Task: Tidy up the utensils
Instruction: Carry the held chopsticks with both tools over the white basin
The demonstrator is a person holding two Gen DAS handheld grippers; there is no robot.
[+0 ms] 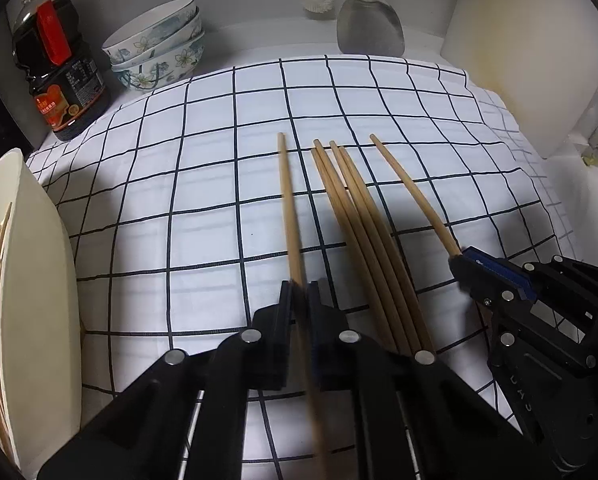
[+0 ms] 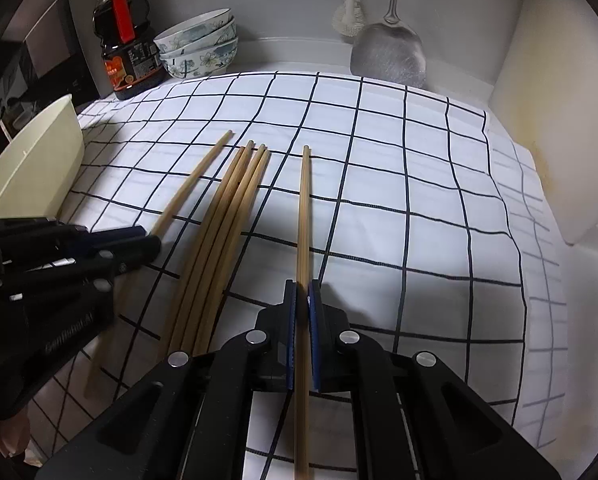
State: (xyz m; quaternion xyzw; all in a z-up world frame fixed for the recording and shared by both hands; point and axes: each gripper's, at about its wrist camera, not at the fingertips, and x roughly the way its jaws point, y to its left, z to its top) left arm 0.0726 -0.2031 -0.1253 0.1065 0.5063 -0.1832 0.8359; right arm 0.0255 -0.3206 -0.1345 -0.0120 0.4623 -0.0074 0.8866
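Bamboo chopsticks lie lengthwise on the checked cloth (image 2: 379,216). Left gripper (image 1: 299,300) has its jaws pinched on one chopstick (image 1: 289,200), blurred, at the left side of the four-stick bundle (image 1: 359,216). Right gripper (image 2: 302,312) is clamped on a second single chopstick (image 2: 304,216), right of the same bundle (image 2: 227,216); its blue pads press the shaft. Both held sticks sit apart from the bundle at the tips, closer toward the grippers. Cream holder (image 1: 39,280), left of the bundle at the cloth's edge, already contains thin sticks. Right of the bundle, bare cloth runs to its edge beside a white board (image 1: 511,60). Beyond the bundle: open cloth, then soy sauce bottle (image 2: 125,48), stacked floral bowls (image 2: 199,48), brush (image 2: 349,16), and steel spatula (image 2: 387,56) against the back wall.
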